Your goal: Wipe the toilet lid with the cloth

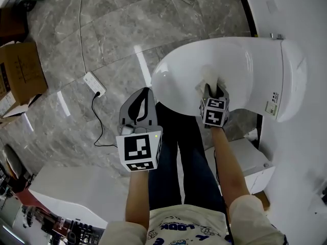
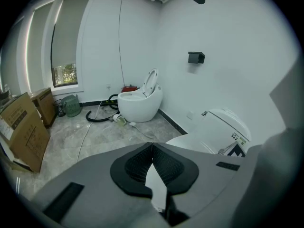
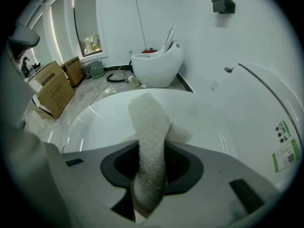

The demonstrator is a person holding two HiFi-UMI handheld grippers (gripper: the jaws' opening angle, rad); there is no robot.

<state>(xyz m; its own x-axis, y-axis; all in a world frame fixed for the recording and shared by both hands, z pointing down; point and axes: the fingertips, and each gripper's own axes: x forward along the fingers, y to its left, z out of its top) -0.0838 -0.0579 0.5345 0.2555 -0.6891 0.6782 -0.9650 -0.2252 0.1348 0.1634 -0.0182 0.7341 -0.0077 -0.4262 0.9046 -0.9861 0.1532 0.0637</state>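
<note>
The white toilet lid (image 1: 204, 68) is closed; it fills the upper right of the head view and lies under the cloth in the right gripper view (image 3: 109, 122). My right gripper (image 1: 213, 87) is shut on a white fluffy cloth (image 3: 149, 141), whose free end rests on the lid (image 1: 208, 75). My left gripper (image 1: 139, 103) hangs over the floor left of the toilet, jaws closed together with nothing between them (image 2: 152, 148). Part of the lid (image 2: 190, 141) shows beyond its jaws.
A white power strip (image 1: 94, 83) with a black cable lies on the grey marble floor. Cardboard boxes (image 1: 18, 75) stand at the left. A second white toilet (image 2: 137, 101) with raised lid stands by the far wall. A white box (image 1: 245, 162) sits beside the toilet base.
</note>
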